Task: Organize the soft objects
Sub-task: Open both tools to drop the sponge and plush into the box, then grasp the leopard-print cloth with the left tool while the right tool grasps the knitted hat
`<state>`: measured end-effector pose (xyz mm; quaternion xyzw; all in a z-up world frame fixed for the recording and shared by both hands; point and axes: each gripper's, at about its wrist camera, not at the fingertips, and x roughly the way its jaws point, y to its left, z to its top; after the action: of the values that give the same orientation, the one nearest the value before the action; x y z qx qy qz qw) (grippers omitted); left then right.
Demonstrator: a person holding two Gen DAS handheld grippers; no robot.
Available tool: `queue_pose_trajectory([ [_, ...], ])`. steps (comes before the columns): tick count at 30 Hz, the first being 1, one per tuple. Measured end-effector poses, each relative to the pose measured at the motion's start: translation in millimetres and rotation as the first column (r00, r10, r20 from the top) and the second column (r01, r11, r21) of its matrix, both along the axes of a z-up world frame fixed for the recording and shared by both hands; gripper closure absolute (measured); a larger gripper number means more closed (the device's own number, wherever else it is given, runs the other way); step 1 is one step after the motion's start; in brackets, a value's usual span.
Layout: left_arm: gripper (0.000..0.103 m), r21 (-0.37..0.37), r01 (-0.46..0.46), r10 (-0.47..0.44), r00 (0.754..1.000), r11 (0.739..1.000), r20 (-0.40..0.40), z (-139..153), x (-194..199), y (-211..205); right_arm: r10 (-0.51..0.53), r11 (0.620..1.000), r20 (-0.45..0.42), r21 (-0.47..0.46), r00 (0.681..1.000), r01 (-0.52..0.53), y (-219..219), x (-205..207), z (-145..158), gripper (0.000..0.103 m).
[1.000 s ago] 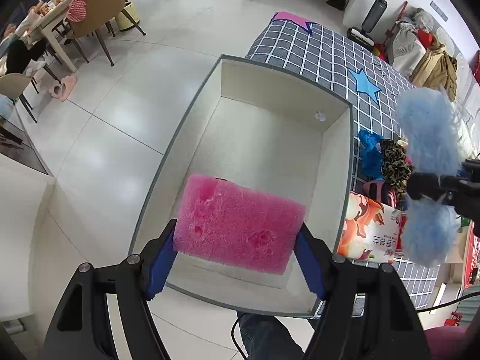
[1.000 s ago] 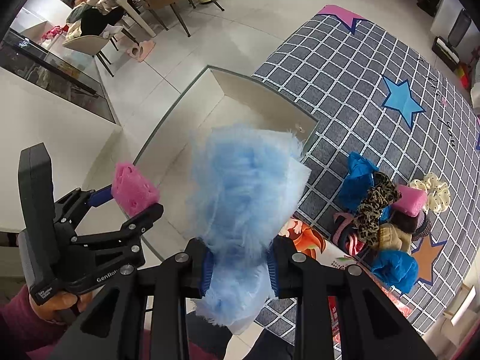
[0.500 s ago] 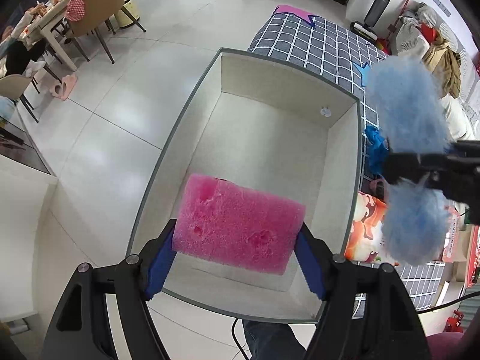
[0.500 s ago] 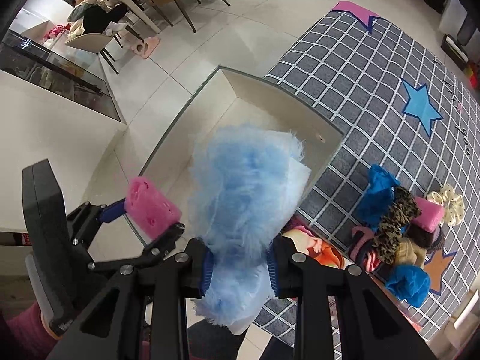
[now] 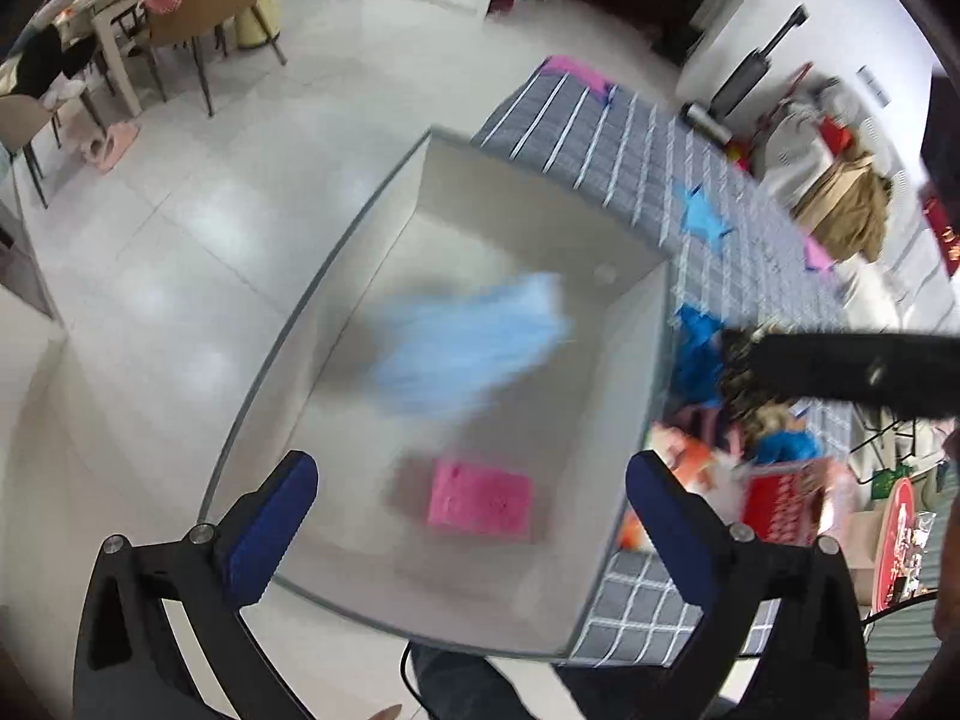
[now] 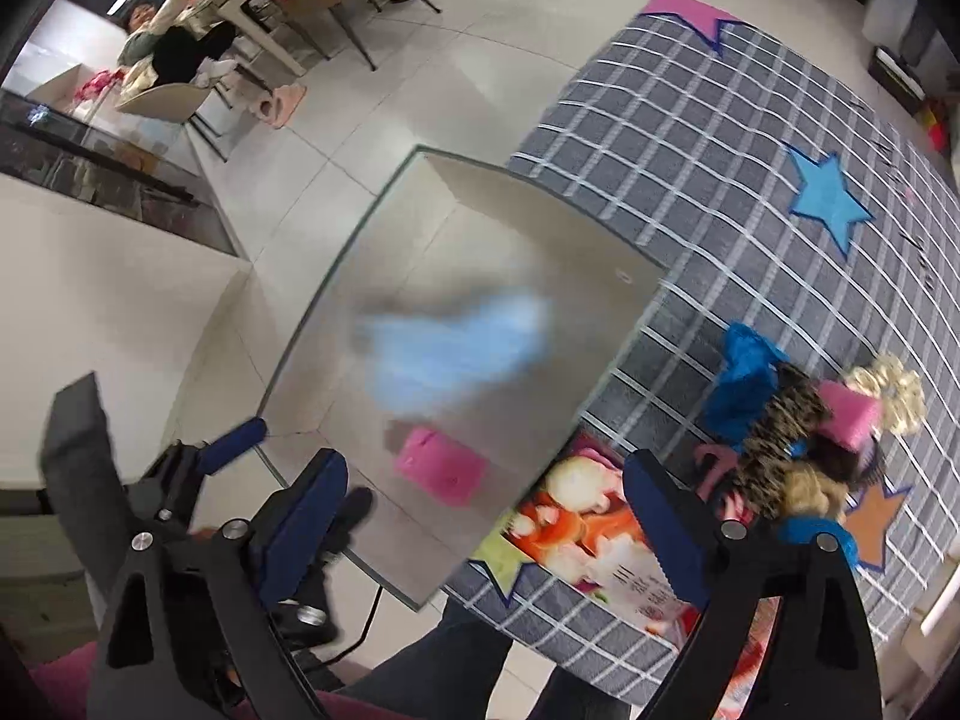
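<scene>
A white open box (image 5: 336, 276) (image 6: 336, 300) stands on the floor beside a grey checked rug. A pink sponge (image 5: 480, 499) (image 6: 441, 471) lies in the box near its front wall. A fluffy light-blue object (image 5: 474, 348) (image 6: 456, 348) is blurred inside the box, further back. My left gripper (image 5: 471, 516) is open and empty above the box's front edge. My right gripper (image 6: 486, 516) is open and empty above the box's right front corner. A pile of soft things (image 6: 798, 438) in blue, leopard print, pink and cream lies on the rug (image 6: 720, 138) to the right.
A printed colourful bag (image 6: 588, 540) lies on the rug by the box's near right corner. A dining table with chairs and seated people (image 6: 198, 42) is at the far left. A vacuum cleaner and a heap of clothes (image 5: 840, 192) stand at the far right.
Both grippers have opened. The pink sponge has left my left gripper and the blue fluffy object my right gripper. Both are now in the box.
</scene>
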<state>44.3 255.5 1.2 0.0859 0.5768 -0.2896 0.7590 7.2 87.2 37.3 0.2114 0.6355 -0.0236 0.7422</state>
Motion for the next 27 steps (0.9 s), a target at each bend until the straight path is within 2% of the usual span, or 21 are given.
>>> queue_pose_trajectory([
  [2,0.000,-0.012,0.036,-0.036,0.999,0.999,0.021,9.0,-1.5,-10.4,-0.035,0.999,-0.008,0.002,0.999,0.035,-13.0,-12.3,8.0,0.009],
  [6,0.000,0.000,0.137,-0.137,0.991,0.991,0.013,17.8,-4.0,-48.6,-0.153,0.988,0.018,-0.023,0.988,0.154,-65.2,-58.1,38.7,0.008],
  [7,0.000,0.002,0.169,-0.169,0.986,0.986,0.005,18.8,-6.0,-62.6,-0.188,0.981,0.022,-0.037,0.982,0.188,-80.6,-70.2,44.7,0.004],
  [8,0.000,0.002,0.203,-0.203,0.979,0.979,-0.002,19.7,-8.5,-77.8,-0.241,0.969,0.024,-0.056,0.970,0.242,-103.5,-87.3,50.4,0.000],
  [11,0.000,0.036,0.297,-0.296,0.955,0.954,-0.023,16.7,-17.9,-120.5,-0.386,0.918,0.007,-0.093,0.923,0.384,-162.4,-129.8,47.7,0.000],
  [14,0.000,0.104,0.397,-0.394,0.918,0.912,-0.050,5.0,-31.6,-171.2,-0.500,0.865,-0.049,-0.086,0.865,0.495,-205.5,-163.9,22.1,0.000],
  [16,0.000,0.138,0.439,-0.432,0.898,0.888,-0.083,-7.0,-37.6,-200.3,-0.550,0.835,-0.116,-0.080,0.827,0.544,-228.4,-184.1,-10.9,0.000],
  [18,0.000,0.160,0.484,-0.464,0.874,0.861,-0.146,-22.8,-40.8,-228.7,-0.569,0.821,-0.173,-0.072,0.804,0.566,-240.7,-194.4,-42.0,0.000],
  [21,0.000,0.182,0.521,-0.478,0.847,0.834,-0.232,-48.7,-45.5,-262.8,-0.561,0.823,-0.198,-0.031,0.803,0.567,-251.9,-195.2,-76.7,0.000],
  [23,0.000,0.224,0.541,-0.483,0.834,0.811,-0.266,-67.1,-49.0,-281.7,-0.539,0.834,-0.202,0.004,0.817,0.551,-253.6,-187.8,-96.0,0.000],
  [27,0.003,0.318,0.582,-0.503,0.810,0.748,-0.301,-95.8,-57.3,-303.6,-0.479,0.864,-0.200,0.064,0.855,0.499,-257.4,-161.6,-135.5,0.000],
])
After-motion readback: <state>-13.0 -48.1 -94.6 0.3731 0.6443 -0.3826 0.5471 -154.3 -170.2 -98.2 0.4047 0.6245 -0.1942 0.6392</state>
